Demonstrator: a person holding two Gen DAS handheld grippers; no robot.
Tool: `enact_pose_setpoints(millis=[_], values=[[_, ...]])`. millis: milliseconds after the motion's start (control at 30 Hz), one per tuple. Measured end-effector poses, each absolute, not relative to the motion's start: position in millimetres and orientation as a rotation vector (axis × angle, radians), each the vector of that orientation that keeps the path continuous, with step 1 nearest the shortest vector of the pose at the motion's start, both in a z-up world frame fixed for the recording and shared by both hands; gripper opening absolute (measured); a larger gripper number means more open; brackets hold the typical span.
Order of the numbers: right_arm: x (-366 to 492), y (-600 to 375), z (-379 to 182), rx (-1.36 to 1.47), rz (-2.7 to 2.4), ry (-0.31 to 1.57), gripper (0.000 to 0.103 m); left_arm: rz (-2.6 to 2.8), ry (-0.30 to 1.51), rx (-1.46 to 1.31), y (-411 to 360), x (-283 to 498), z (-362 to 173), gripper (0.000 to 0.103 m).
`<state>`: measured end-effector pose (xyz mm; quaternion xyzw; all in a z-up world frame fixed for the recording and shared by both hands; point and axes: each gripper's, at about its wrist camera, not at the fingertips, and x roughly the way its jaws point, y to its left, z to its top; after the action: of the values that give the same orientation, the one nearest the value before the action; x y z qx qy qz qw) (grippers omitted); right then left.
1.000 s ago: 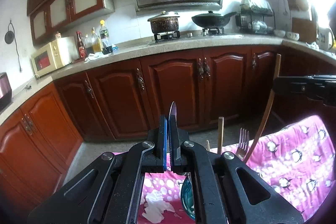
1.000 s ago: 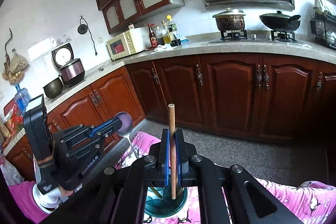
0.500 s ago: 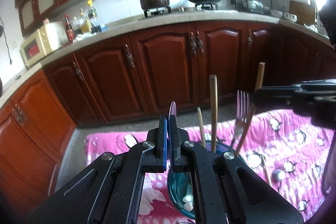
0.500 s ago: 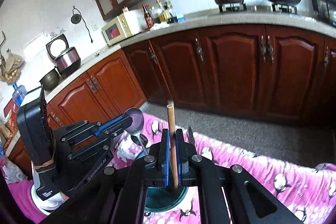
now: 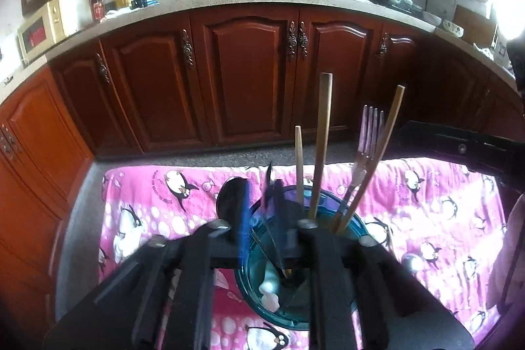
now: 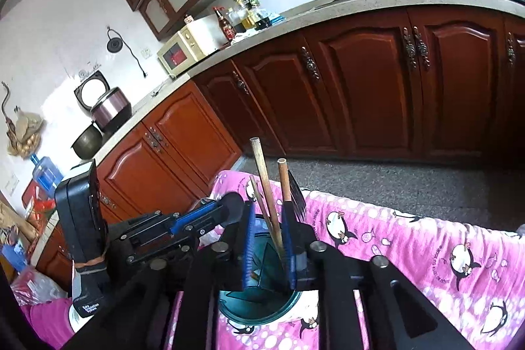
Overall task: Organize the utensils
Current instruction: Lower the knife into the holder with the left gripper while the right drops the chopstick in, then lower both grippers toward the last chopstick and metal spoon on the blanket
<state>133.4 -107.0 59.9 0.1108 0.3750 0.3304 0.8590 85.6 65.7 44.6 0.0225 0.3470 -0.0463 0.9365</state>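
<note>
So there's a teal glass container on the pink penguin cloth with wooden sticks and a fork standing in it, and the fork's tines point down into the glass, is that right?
Not quite. The fork stands handle-down in the teal glass container, so its tines point up, not down. The left wrist view shows this. The rest holds: the container sits on the pink penguin cloth with wooden sticks standing in it.

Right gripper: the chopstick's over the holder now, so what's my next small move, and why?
Probably let the jaws finish opening, then lift the right gripper straight up. Its jaws are opening and the chopstick between them already stands in the teal holder beside the other utensils, so it looks delivered. Rising straight should avoid knocking them.
</note>
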Motion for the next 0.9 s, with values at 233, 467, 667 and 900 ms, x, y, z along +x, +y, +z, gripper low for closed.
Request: enact_pose_setpoints(millis=[233, 467, 667, 900], values=[[123, -116, 62, 0.244, 0.685, 0.787, 0.03, -0.117, 0.691, 0.038, 63, 73, 58, 0.041], [105, -123, 62, 0.215, 0.647, 0.786, 0.035, -0.109, 0.682, 0.026, 63, 57, 70, 0.041], [84, -126, 60, 0.186, 0.601, 0.789, 0.036, -0.103, 0.683, 0.003, 60, 39, 74, 0.041], [56, -136, 56, 0.17, 0.558, 0.793, 0.039, -0.12, 0.689, -0.004, 46, 15, 75, 0.042]])
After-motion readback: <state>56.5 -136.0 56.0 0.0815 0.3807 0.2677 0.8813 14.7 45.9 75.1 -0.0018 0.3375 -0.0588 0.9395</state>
